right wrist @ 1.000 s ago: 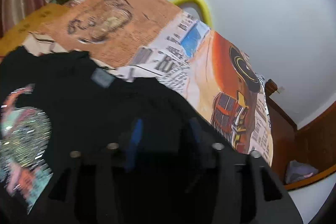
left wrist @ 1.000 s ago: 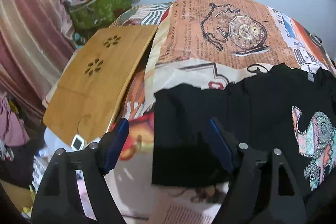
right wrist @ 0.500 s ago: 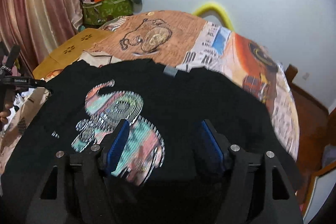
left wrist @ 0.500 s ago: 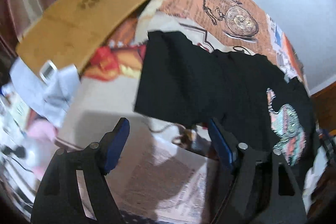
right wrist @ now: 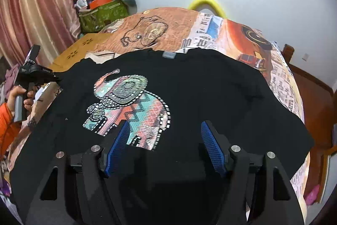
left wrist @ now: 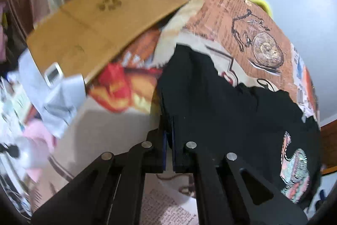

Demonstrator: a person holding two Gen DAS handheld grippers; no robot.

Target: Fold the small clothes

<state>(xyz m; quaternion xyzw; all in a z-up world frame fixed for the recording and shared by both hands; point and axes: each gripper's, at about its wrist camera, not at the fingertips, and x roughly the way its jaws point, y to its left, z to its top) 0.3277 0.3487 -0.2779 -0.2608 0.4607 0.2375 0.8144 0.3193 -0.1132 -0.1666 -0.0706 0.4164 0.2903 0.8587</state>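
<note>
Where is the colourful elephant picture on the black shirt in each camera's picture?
Left wrist view: the elephant print sits at the lower right edge, on the black shirt, right of the left gripper.
Right wrist view: the elephant print is left of centre, just above the right gripper.
Shared landmark: the pocket watch drawing on the orange bedsheet, beyond the shirt in both.

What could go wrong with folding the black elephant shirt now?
The left tongs pinch only the very edge of the black T-shirt, so it could slip out when lifted. The right tongs hang open over the elephant print, holding nothing, so a one-sided pull might bunch the shirt.
</note>
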